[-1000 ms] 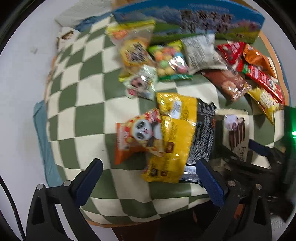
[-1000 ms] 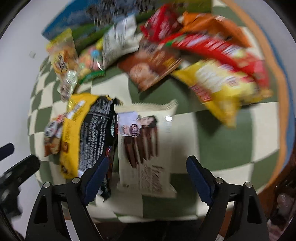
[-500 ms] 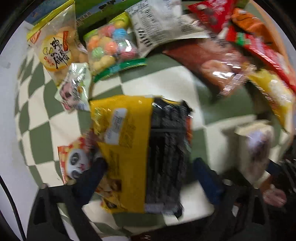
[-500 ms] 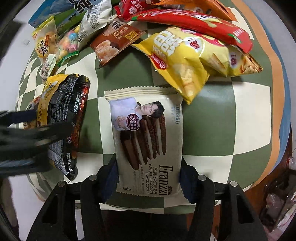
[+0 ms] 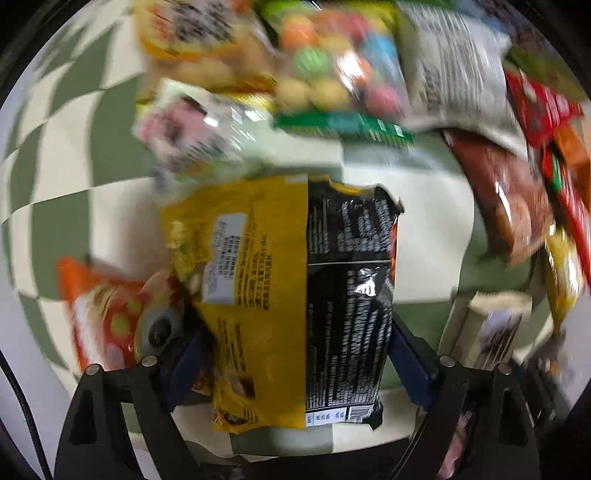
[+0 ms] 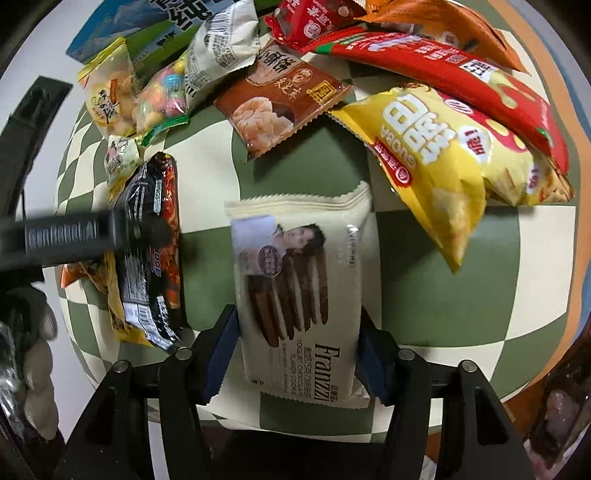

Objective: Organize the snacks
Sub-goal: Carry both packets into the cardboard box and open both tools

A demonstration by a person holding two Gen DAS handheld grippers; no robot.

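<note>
My left gripper (image 5: 295, 365) is shut on a yellow and black snack bag (image 5: 291, 295), its blue pads pressing both long sides. The bag also shows in the right wrist view (image 6: 147, 251), with the left gripper's finger (image 6: 92, 236) across it. My right gripper (image 6: 295, 354) is shut on a cream Franzzi cookie pack (image 6: 299, 280), gripped by its lower sides on the green checked cloth (image 6: 443, 302). The cookie pack shows at the right in the left wrist view (image 5: 495, 328).
An orange panda snack bag (image 5: 107, 310) lies left of the yellow bag. Behind lie a yellow Guoba bag (image 6: 443, 155), a long red bag (image 6: 443, 74), a brown pack (image 6: 280, 103), a white pack (image 6: 218, 51), a candy bag (image 6: 162, 96) and a blue-green box (image 6: 147, 22). The cloth's near edge is close.
Both grippers moved forward and closed: the left onto the yellow and black bag, the right onto the cookie pack. The left view is blurred from motion.
</note>
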